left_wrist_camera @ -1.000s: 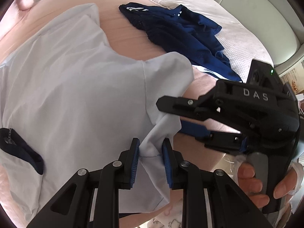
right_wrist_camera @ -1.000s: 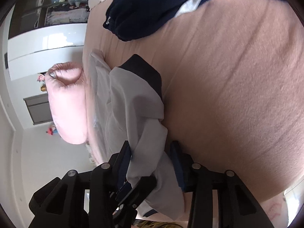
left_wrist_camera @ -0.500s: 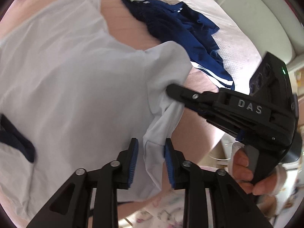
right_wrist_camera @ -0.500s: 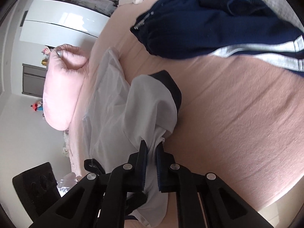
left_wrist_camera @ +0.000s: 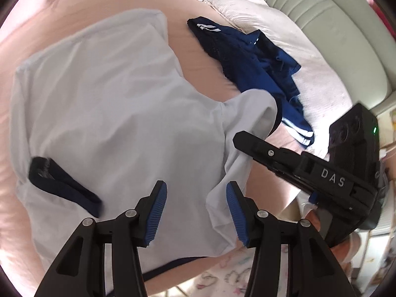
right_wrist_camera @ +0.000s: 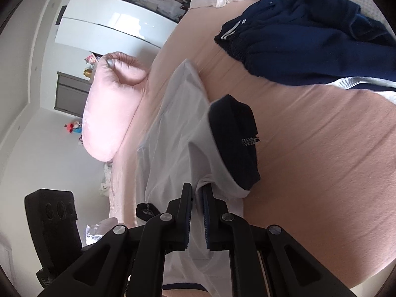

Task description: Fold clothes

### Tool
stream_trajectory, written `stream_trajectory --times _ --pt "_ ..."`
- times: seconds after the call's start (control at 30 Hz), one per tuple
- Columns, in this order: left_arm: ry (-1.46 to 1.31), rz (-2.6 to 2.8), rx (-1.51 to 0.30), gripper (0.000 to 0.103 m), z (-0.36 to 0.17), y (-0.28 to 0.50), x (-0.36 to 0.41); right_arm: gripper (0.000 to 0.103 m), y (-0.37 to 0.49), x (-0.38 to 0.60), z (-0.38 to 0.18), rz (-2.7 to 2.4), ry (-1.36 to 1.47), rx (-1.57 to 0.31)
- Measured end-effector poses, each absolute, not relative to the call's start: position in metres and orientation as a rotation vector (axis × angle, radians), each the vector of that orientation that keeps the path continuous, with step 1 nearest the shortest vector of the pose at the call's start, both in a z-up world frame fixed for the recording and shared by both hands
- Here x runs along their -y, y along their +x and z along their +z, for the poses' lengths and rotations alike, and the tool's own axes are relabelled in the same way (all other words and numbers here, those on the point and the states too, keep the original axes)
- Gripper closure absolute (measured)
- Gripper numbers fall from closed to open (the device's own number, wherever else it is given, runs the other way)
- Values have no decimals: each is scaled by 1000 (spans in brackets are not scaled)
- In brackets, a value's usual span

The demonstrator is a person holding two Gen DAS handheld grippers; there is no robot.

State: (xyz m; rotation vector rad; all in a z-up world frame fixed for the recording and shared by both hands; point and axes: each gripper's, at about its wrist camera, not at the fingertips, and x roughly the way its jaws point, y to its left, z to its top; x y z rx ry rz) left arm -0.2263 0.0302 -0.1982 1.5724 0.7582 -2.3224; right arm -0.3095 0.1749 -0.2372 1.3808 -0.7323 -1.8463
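Observation:
A pale blue T-shirt [left_wrist_camera: 118, 113] lies spread on the pink bed sheet [left_wrist_camera: 203, 57], its navy collar [left_wrist_camera: 61, 185] at the left. My left gripper [left_wrist_camera: 196, 212] hangs open just above the shirt's near shoulder, with fabric loose between its blue pads [left_wrist_camera: 158, 210]. My right gripper [left_wrist_camera: 241, 139] comes in from the right, and is shut on the shirt's sleeve near the shoulder seam. In the right wrist view the right gripper [right_wrist_camera: 196, 210] pinches pale fabric, and the sleeve's navy cuff [right_wrist_camera: 235, 143] bulges just beyond it.
A crumpled navy garment [left_wrist_camera: 252, 69] with white stripes lies on the bed beyond the sleeve. A pink pillow [right_wrist_camera: 111, 106] sits at the far side, with a white wardrobe [right_wrist_camera: 106, 32] behind. A padded headboard [left_wrist_camera: 321, 24] borders the bed. A hand [left_wrist_camera: 346, 247] holds the right gripper.
The right gripper closed on the sleeve fabric and has raised it a little. The left gripper, earlier closed on the shoulder fabric, has opened and let it go.

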Motion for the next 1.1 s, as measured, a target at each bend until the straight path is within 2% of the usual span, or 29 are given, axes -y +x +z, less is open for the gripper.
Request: stream_trajectory --times 0.2,0.37,0.63,0.73,0.83,0.9,0.93,0.97,1.1 --pt "1581 -2417 -512 56 -197 -232 -50 95 -309 -163 -235 -1819 1374 716" --pt "1586 -2475 -456 56 -201 -245 -60 95 -308 -162 -233 -1790 1348 729" --pt "1460 -2516 -484 56 -207 -248 -54 95 -310 -160 -236 -1725 1349 778" --pt "1448 -2526 -468 63 -207 -246 -54 91 -310 -161 -232 -1723 1326 793" --pt "1465 -2507 -479 63 -208 -246 -50 91 -311 -164 -230 -1728 1323 812" --pt "1480 -2484 -486 63 -211 -246 -47 73 -313 -170 -236 -1719 1354 861" --pt "1482 -2480 -487 63 -211 -246 -46 56 -313 -172 -238 -1711 1365 888" --pt "1482 -2476 -488 63 -211 -245 -45 47 -313 -176 -240 -1703 1368 913" --pt "1491 -2446 -479 63 -213 -243 -41 44 -314 -189 -244 -1719 1375 966"
